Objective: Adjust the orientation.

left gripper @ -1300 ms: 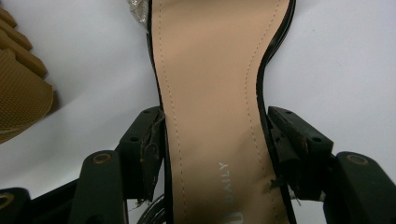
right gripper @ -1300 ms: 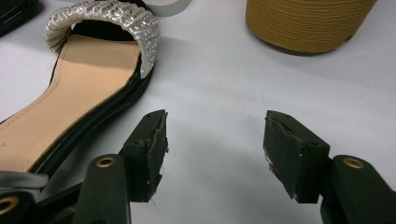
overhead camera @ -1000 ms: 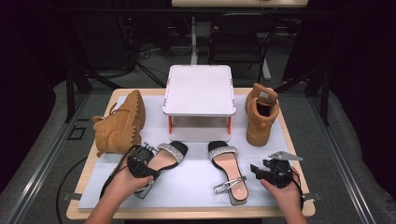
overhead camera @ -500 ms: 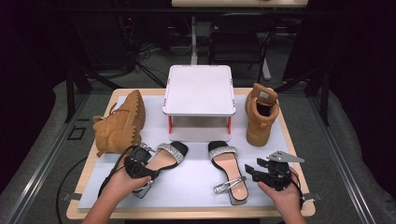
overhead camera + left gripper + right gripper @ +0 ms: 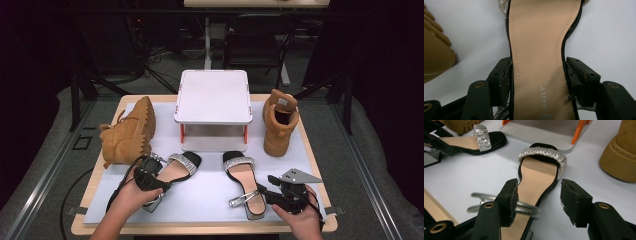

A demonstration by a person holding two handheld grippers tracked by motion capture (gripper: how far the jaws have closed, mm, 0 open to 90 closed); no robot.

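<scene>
Jaws around sandal insole, printed "DAILY".

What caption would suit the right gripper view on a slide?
Right gripper jaws open astride the right sandal, closing in.

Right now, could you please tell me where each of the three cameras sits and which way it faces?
High view: fixed above the person's side, facing forward and down on the table; both forearms, left tongs and right tongs show.
Left gripper view: rides the left tongs, facing along the left sandal clamped between its black jaws.
Right gripper view: rides the right tongs, facing the right sandal between its open jaws.
Shared: both gripper views show the left sandal.
</scene>
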